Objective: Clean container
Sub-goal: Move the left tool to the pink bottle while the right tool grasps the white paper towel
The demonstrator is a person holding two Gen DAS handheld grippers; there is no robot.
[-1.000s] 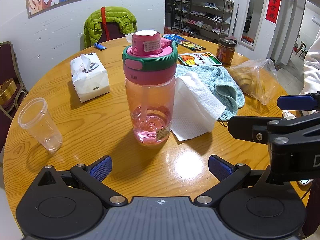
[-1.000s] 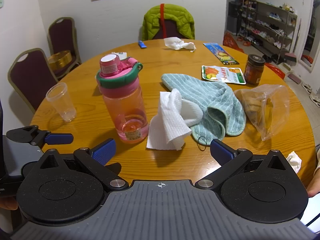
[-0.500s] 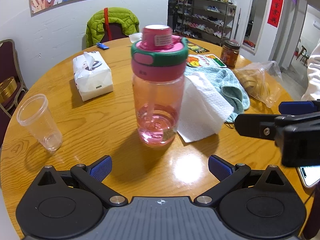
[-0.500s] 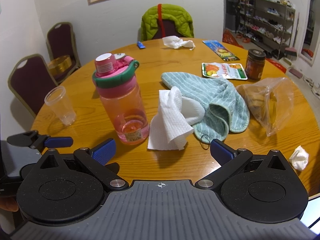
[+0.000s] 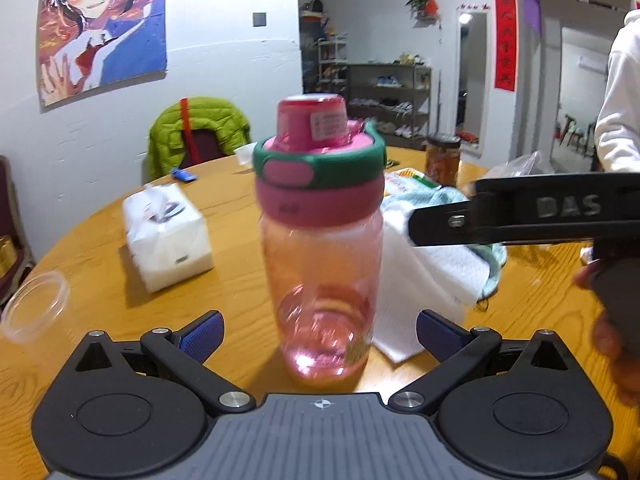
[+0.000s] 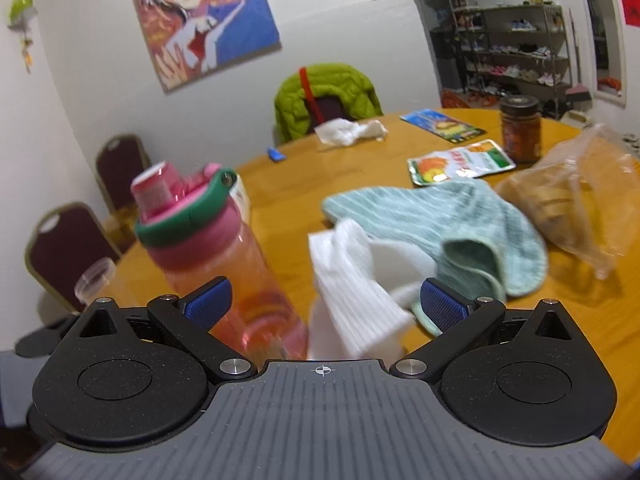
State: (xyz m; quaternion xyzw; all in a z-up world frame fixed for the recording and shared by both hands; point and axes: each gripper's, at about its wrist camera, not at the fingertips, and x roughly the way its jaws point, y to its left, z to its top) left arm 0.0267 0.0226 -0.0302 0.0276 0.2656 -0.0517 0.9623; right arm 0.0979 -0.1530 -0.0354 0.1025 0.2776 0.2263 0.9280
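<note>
A clear pink bottle [image 5: 320,264] with a pink and green lid stands upright on the round wooden table [image 5: 100,248], with a little pink liquid at its bottom. My left gripper [image 5: 318,334] is open, its fingers either side of the bottle's base, not touching. My right gripper [image 6: 324,308] is open and low over a folded white paper towel [image 6: 352,300], with the bottle [image 6: 224,264] just left of it. The towel [image 5: 424,272] lies on a light green cloth [image 6: 460,224]. The right gripper's arm [image 5: 520,216] crosses the left wrist view.
A tissue pack [image 5: 166,236] and a clear plastic cup [image 5: 34,306] stand left of the bottle. A sauce jar [image 6: 520,128], snack packets [image 6: 460,162], a plastic bag [image 6: 576,200] and a crumpled tissue [image 6: 348,132] lie further back. Chairs ring the table.
Both grippers have dropped lower and moved forward. The left one now has the bottle between its open fingers; the right one has closed in on the paper towel.
</note>
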